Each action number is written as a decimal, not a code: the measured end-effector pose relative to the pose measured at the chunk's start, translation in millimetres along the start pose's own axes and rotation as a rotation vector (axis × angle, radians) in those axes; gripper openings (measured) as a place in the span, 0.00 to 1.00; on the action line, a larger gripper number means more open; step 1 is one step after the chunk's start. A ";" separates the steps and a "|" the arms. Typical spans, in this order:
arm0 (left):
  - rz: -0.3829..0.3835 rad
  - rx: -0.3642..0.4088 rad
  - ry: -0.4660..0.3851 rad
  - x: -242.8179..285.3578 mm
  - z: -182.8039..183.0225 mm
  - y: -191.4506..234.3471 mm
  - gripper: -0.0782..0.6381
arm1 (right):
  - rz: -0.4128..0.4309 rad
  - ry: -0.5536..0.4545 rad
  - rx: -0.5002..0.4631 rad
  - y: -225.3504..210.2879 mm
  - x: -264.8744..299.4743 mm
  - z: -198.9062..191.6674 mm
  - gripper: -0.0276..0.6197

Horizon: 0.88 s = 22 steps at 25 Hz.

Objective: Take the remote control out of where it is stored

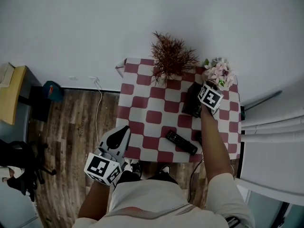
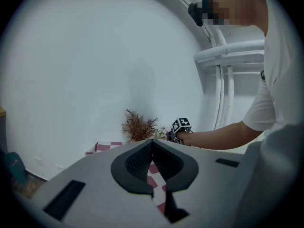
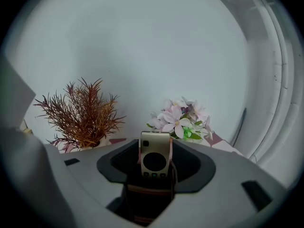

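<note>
Your right gripper (image 3: pixel 155 147) has its jaws spread wide either side of the slim gold remote control (image 3: pixel 155 159), not pinching it. The remote's upright in its dark holder (image 3: pixel 144 196), bottom centre. Left gripper (image 2: pixel 152 142) has its jaws pressed together, empty.

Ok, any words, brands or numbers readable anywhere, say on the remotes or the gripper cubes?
No readable text anywhere.
Slim gold remote control: button marks too small to read.
Long black plastic remote control: too blurred.
Black-and-white marker cube: square pattern only.
</note>
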<state>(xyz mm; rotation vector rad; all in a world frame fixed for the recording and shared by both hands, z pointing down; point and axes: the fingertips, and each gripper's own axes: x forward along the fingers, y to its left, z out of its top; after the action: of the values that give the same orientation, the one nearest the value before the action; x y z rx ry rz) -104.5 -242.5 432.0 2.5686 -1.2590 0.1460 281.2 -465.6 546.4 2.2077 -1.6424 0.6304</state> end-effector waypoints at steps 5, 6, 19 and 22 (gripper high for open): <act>0.009 -0.004 0.004 -2.4 -0.3 4.6 0.12 | -0.025 -0.002 0.006 -0.4 -3.5 -3.4 0.33; 0.008 -0.005 0.004 -2.7 -0.6 4.4 0.12 | -0.021 -0.011 0.005 0.3 -5.6 -2.5 0.33; -0.004 0.008 -0.022 -8.1 6.2 -8.9 0.12 | 0.124 -0.226 -0.020 15.3 -69.8 57.7 0.33; -0.007 0.007 -0.034 -12.2 7.0 -13.5 0.12 | 0.173 -0.291 -0.080 24.5 -104.9 71.4 0.33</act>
<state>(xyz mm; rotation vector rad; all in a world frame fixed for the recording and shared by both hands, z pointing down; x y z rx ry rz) -101.5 -227.5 420.1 2.5918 -1.2639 0.1063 243.6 -422.5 430.5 2.1971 -1.9811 0.2866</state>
